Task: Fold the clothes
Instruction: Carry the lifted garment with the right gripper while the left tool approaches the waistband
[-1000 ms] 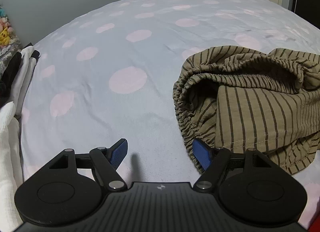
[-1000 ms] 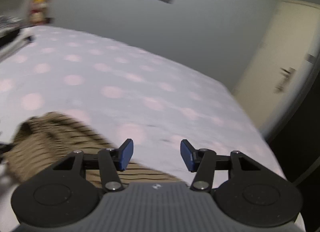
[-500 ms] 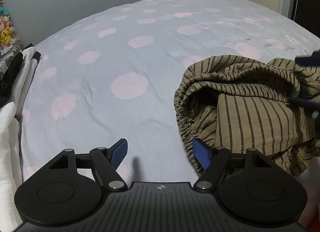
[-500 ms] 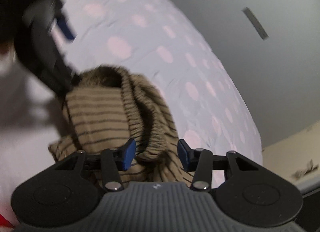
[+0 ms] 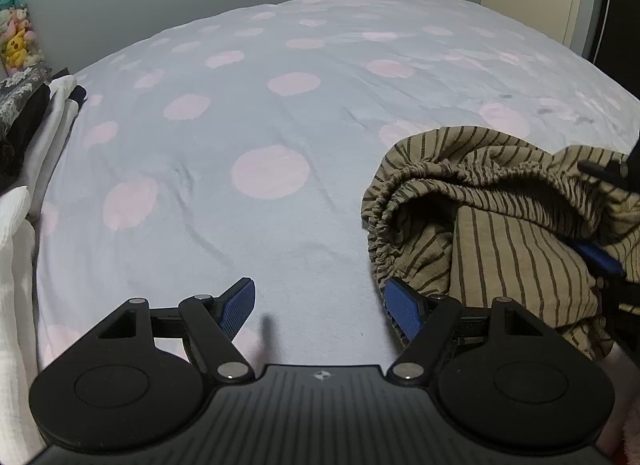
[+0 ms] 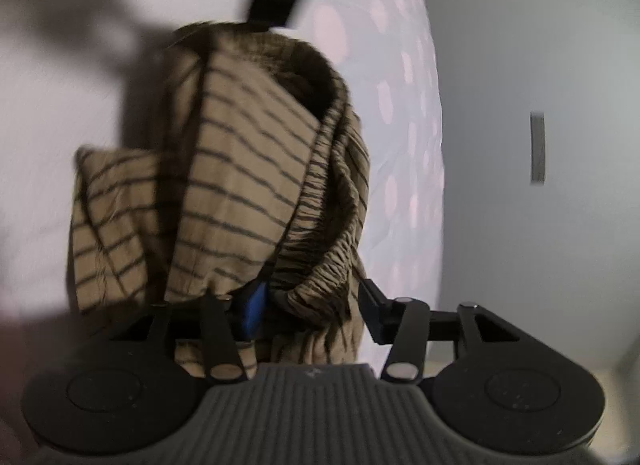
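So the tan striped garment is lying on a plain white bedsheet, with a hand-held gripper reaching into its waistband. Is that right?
Not quite: the bedsheet is pale blue with pink dots, as the left wrist view shows. The tan striped garment does lie on it, its waistband between the right hand-held gripper's open fingers.

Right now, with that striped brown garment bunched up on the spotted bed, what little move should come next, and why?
Probably close the right gripper: its open fingers straddle the gathered elastic edge of the tan, dark-striped garment without pinching it. The left gripper is open beside the heap, over the pale pink-dotted bedcover.
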The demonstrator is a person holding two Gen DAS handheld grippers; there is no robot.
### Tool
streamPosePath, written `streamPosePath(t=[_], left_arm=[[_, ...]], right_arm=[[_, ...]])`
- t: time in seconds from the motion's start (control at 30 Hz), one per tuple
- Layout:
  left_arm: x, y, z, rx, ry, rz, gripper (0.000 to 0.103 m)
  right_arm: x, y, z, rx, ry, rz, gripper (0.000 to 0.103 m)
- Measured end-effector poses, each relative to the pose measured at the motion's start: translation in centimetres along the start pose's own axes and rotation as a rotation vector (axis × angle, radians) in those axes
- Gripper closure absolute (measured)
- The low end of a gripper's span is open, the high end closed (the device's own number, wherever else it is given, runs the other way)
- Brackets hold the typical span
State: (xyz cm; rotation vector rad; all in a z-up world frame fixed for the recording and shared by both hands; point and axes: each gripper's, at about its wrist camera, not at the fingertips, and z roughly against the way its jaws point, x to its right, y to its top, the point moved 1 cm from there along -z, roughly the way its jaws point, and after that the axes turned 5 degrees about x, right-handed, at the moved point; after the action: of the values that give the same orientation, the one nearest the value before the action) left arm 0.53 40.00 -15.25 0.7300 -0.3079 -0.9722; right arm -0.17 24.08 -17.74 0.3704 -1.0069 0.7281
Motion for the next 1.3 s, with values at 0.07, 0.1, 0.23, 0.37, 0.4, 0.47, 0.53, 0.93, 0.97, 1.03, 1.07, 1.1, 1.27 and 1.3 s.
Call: streamPosePath(t=[0.07,0.1,0.23,0.37,0.4,0.47,0.53,0.93,0.97,1.03,1.07,1.1,1.27,1.3], left_arm=[[0.1,0.0,0.1,0.004,-0.001,-0.005,0.018],[0.1,-0.1,0.1,0.005,0.0,-0.007,0.018],[0.1,-0.2,0.0,0.002,0.007,-0.009,0.018],[0.1,-0.1,-0.1,-0.001,0.007,-0.002,0.018],[0.1,-0.1,0.0,0.001,0.005,-0.003,0.018],[0.0,-0.2,0.0,0.003,0.0,-0.002,0.018],[-0.2,-0.2,0.1,0.007,-0.008,0.0,0.018],[2.2,-0.4,2.9,0.125,-0.249,-0.109,0.018],[2.5,-0.4,3.4,0.142,-0.27,-0.124,0.018],[2.7,-0.3,4.2,0.176,-0.3,-0.138,0.018],[2.8,-0.2,4.5,0.187,-0.318,-0.139,0.018],[2.7,-0.2,4.7,0.194,-0.339,-0.138,0.018],[4.0,-0.8,4.5,0.191,-0.363,-0.202,0.018],[4.6,-1.0,4.2,0.185,-0.341,-0.225,0.019]], right_arm=[[-0.4,0.2,0.2,0.002,-0.003,0.032,0.05],[-0.4,0.3,0.1,-0.002,-0.004,0.031,0.05],[-0.1,0.4,-0.4,-0.007,-0.046,0.034,0.052],[0.7,0.1,-0.3,-0.006,-0.068,0.025,0.069],[1.0,-0.1,-0.3,-0.007,-0.073,0.019,0.072],[1.9,-0.4,-0.1,-0.003,-0.088,-0.008,0.078],[3.1,-0.9,0.3,0.0,-0.103,-0.052,0.08],[12.9,-9.6,1.5,-0.132,-0.07,-0.571,0.082],[13.0,-10.1,1.4,-0.141,-0.066,-0.592,0.082],[13.2,-10.9,1.3,-0.154,-0.073,-0.615,0.083],[13.4,-11.3,1.2,-0.158,-0.078,-0.625,0.083],[13.2,-11.8,0.8,-0.162,-0.083,-0.635,0.084],[11.6,-13.1,-1.5,-0.18,-0.081,-0.686,0.088],[11.3,-13.6,-1.7,-0.182,-0.074,-0.696,0.088]])
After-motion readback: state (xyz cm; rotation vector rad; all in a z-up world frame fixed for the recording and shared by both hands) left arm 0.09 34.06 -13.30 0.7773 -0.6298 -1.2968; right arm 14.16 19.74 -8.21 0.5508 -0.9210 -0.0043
